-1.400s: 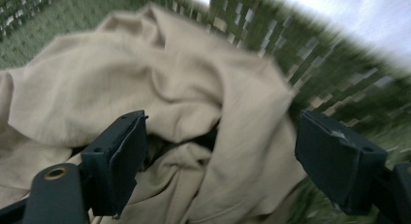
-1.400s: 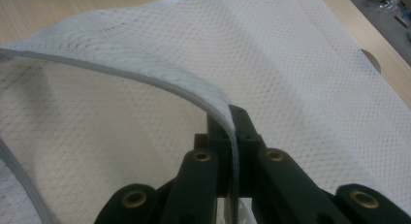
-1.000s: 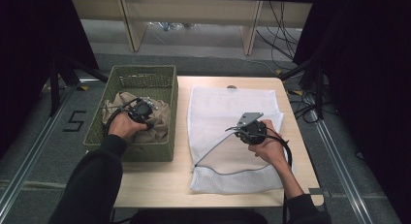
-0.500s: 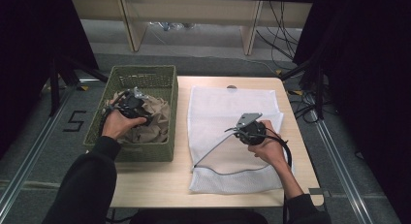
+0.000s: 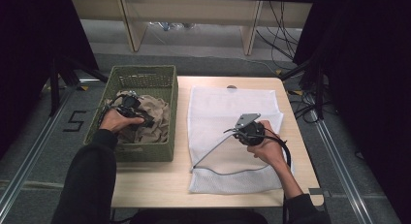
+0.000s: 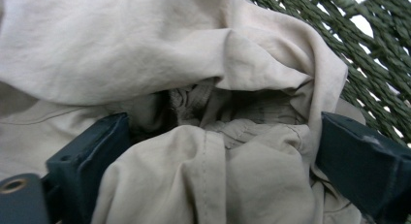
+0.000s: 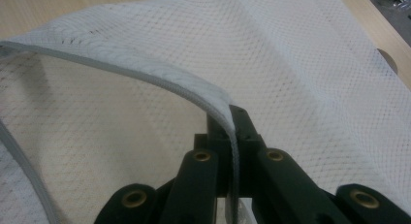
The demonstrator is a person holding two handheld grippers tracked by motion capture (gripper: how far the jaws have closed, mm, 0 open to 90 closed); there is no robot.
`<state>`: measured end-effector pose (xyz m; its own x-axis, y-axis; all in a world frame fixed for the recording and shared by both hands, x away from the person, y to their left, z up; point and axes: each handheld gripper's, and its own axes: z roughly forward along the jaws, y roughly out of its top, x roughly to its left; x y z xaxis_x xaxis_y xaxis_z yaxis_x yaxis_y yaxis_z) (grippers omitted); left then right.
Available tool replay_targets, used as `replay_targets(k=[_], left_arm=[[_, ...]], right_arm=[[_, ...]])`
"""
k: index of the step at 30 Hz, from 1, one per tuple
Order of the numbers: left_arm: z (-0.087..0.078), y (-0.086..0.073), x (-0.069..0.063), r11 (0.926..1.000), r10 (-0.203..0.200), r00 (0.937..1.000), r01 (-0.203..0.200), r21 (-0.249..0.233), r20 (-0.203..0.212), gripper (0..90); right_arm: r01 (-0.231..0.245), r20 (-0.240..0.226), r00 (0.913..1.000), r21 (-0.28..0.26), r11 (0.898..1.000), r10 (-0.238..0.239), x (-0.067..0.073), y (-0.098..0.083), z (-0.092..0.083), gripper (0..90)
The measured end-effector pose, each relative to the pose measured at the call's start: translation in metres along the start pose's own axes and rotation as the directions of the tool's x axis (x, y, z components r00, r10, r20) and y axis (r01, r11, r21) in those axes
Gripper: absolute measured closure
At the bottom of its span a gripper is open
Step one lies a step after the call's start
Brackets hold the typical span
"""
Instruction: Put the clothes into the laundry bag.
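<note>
light wood desk (image 5: pixel 232 185) on a grey floor (image 5: pixel 43 151), seen from above. behind the desk a pale wood shelf frame (image 5: pixel 252 35) with loose black cables (image 5: pixel 286 25) beside it. black curtains (image 5: pixel 368 88) on the right, dark drape (image 5: pixel 29 49) on the left. metal floor rails (image 5: pixel 339 161) along both sides. black "5" mark (image 5: pixel 76 121) on the floor at left. dim, even light.

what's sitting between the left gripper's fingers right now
Bunched beige cloth fills the gap between the open left gripper's fingers, as the left gripper view shows.
</note>
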<state>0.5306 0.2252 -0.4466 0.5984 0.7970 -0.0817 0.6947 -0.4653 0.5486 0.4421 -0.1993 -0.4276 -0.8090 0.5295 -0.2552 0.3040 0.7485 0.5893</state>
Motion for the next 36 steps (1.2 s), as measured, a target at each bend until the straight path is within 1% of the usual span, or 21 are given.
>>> replay_targets(k=[2,3,6,7,8,10,11,12,14,18,19,20,21,22,24,25,27,28,31,34,36], left_arm=[[0.005,-0.003,-0.005,0.9938,0.064,0.9976,-0.066,0.089,0.028,0.0],[0.010,-0.007,-0.011,0.9858,0.108,0.9932,-0.113,0.124,0.043,0.0],[0.013,-0.009,-0.011,0.9860,0.117,0.9922,-0.121,0.115,0.043,0.0],[0.014,-0.010,-0.010,0.9858,0.122,0.9921,-0.124,0.113,0.029,0.0],[0.018,-0.010,-0.007,0.9792,0.154,0.9881,-0.151,0.135,-0.007,3.5],[0.021,-0.010,-0.006,0.9777,0.163,0.9863,-0.157,0.139,-0.028,5.7],[0.024,-0.010,-0.006,0.9757,0.171,0.9847,-0.164,0.146,-0.035,5.2],[0.029,-0.010,-0.007,0.9749,0.168,0.9848,-0.159,0.155,-0.043,2.6],[0.035,-0.008,-0.007,0.9605,0.207,0.9770,-0.192,0.201,-0.053,0.0],[0.040,-0.010,-0.006,0.9630,0.188,0.9809,-0.174,0.206,-0.050,0.0],[0.041,-0.009,-0.006,0.9594,0.197,0.9796,-0.184,0.214,-0.041,0.0],[0.041,-0.011,-0.006,0.9644,0.166,0.9860,-0.158,0.212,-0.019,5.6],[0.040,-0.011,-0.004,0.9658,0.158,0.9874,-0.153,0.210,-0.008,11.8],[0.038,-0.012,-0.004,0.9769,0.122,0.9923,-0.118,0.178,-0.016,30.3],[0.036,-0.012,-0.002,0.9783,0.118,0.9929,-0.113,0.174,-0.017,43.5],[0.034,-0.013,-0.001,0.9812,0.105,0.9943,-0.101,0.164,-0.018,43.5],[0.030,-0.012,0.003,0.9774,0.125,0.9919,-0.118,0.175,-0.026,57.5],[0.032,-0.014,0.001,0.9876,0.086,0.9956,-0.081,0.134,-0.035,63.6],[0.030,-0.015,0.004,0.9906,0.074,0.9962,-0.068,0.118,-0.045,68.2],[0.026,-0.015,0.003,0.9924,0.068,0.9960,-0.062,0.106,-0.058,70.1],[0.023,-0.014,0.002,0.9950,0.051,0.9964,-0.045,0.089,-0.068,70.5]], right_arm=[[0.013,-0.005,0.9999,-0.005,1.000,-0.013,0.000,0.000,0.000,89.8],[0.014,-0.003,0.9999,-0.009,1.000,-0.014,0.000,0.001,0.001,89.8],[0.015,-0.001,0.9999,-0.006,1.000,-0.015,0.000,0.001,0.001,89.8],[0.012,-0.006,0.9999,0.005,1.000,-0.012,0.001,0.000,0.000,89.7],[0.014,0.000,0.9999,0.002,1.000,-0.014,0.001,0.001,0.000,89.7],[0.007,-0.001,1.0000,0.003,1.000,-0.007,0.001,0.001,0.001,89.7],[0.019,-0.009,0.9998,0.003,1.000,-0.019,0.001,0.001,0.002,89.7],[0.004,-0.009,1.0000,0.009,1.000,-0.004,0.002,0.001,0.001,89.7],[0.009,-0.013,0.9999,0.008,1.000,-0.008,0.002,0.001,0.001,89.7],[0.025,-0.012,0.9996,0.005,1.000,-0.025,0.002,0.001,0.001,89.7],[0.025,-0.013,0.9996,0.003,1.000,-0.025,0.002,0.002,0.001,89.7],[0.023,-0.005,0.9997,-0.004,1.000,-0.023,0.003,0.002,0.001,89.7],[0.009,-0.010,0.9999,0.004,1.000,-0.009,0.003,0.002,0.000,89.6],[0.014,-0.016,0.9998,0.008,1.000,-0.014,0.004,0.002,0.001,89.7],[0.032,-0.014,0.9994,0.001,0.999,-0.032,0.003,0.002,0.001,89.7],[0.030,-0.016,0.9994,0.002,1.000,-0.030,0.003,0.002,0.001,89.7],[0.007,-0.016,0.9999,0.008,1.000,-0.007,0.004,0.002,0.001,89.7],[0.017,-0.017,0.9997,0.009,1.000,-0.017,0.003,0.002,0.001,89.7],[0.003,-0.011,0.9999,-0.003,1.000,-0.003,0.003,0.002,0.001,89.7],[0.020,-0.019,0.9996,-0.002,1.000,-0.020,0.001,0.001,0.000,89.7],[-0.002,-0.018,0.9998,-0.003,1.000,0.002,0.001,0.001,0.000,89.7]])
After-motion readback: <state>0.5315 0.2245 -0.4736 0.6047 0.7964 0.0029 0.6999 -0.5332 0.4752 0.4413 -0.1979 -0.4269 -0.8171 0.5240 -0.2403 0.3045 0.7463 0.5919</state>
